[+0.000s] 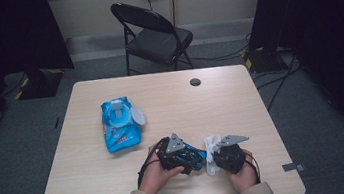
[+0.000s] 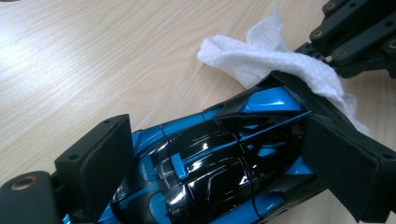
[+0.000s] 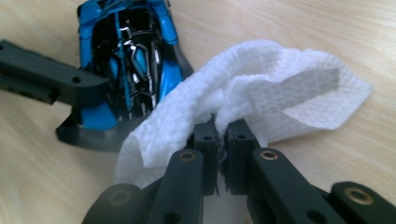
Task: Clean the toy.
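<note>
Pinched between the pressed-together jaws of the right gripper (image 3: 223,154) is a white wet wipe (image 3: 243,98), which is draped against the tail of a blue and black toy car (image 2: 210,163). That car is clamped across its body by the left gripper (image 2: 210,158), one padded jaw set against each flank, and it is held just above or on the tabletop near the front edge; which of the two cannot be told. In the high view, both grippers are seen side by side, each gripped by a hand, with beige sleeves entering from the bottom. Farther back and to the left, a blue pack of wet wipes (image 1: 119,125) is laid flat with its white lid flipped open, well apart from the car. A light wooden table (image 1: 221,100) is seen beneath everything, with a dark round cable hole (image 1: 195,82) near its far edge. Beyond it, a black folding chair (image 1: 154,34) is stood on grey carpet, dark curtains are hung at either side, and cables are trailed across the floor at right.
</note>
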`<act>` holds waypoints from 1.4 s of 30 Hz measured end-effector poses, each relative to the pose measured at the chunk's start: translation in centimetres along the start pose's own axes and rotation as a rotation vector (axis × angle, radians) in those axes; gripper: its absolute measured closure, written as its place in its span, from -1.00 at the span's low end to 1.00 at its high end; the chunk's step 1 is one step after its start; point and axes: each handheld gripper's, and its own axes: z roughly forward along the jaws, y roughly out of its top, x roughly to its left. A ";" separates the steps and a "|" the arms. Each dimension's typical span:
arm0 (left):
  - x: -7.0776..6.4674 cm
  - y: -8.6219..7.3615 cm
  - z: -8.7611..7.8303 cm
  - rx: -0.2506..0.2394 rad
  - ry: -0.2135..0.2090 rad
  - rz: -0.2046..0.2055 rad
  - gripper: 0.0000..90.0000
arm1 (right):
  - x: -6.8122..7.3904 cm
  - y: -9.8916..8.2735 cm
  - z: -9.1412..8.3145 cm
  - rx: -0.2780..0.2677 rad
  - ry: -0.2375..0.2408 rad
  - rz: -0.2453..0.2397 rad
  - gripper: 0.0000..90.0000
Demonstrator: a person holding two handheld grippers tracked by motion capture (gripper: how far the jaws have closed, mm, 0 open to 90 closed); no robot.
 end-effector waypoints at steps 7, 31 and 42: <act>0.0 0.0 0.0 -0.001 0.002 -0.002 -0.81 | 0.5 -0.8 -0.6 -0.017 0.026 0.020 0.91; -0.1 0.1 0.0 0.010 0.005 0.002 -0.81 | 3.4 -2.1 -1.5 -0.006 0.103 0.016 0.91; -0.3 0.2 0.1 0.014 0.006 0.010 -0.80 | 5.1 -1.9 -1.1 0.007 0.145 -0.019 0.90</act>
